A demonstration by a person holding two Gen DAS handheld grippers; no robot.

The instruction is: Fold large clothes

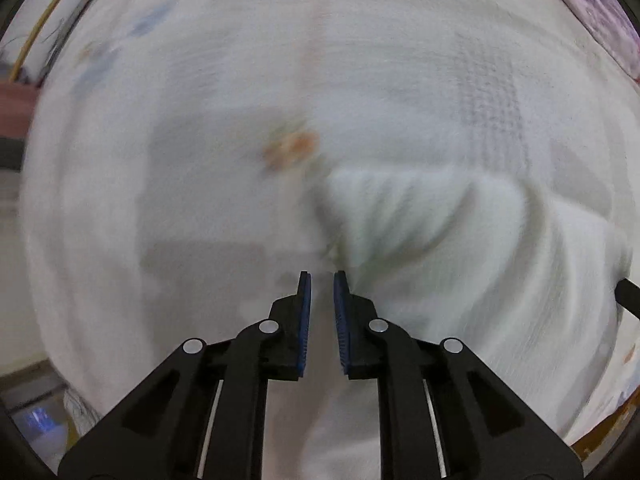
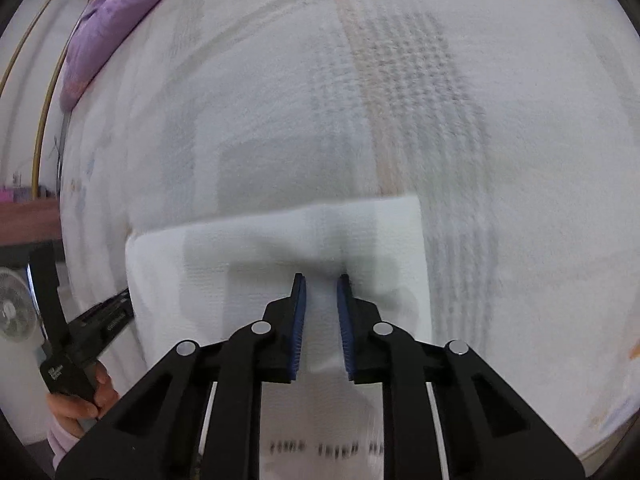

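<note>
- The white garment (image 2: 280, 256) lies folded on the patterned bedspread (image 2: 500, 160), its far edge straight and its right corner square in the right wrist view.
- The right gripper (image 2: 321, 280) hangs just over that garment, its blue pads (image 2: 298, 320) a narrow gap apart with white cloth showing between them; whether they pinch it I cannot tell.
- The left gripper (image 1: 321, 276) also stands narrowly parted over white cloth; the blur makes any grip hard to judge.
- In the left wrist view the garment (image 1: 400, 216) bunches into ridged folds just beyond the fingertips.
- A purple quilt (image 2: 108, 16) sits at the bed's far edge.
- A hand (image 2: 76, 400) holds a black gripper handle at the lower left of the right wrist view, beside a white fan (image 2: 12, 308).
</note>
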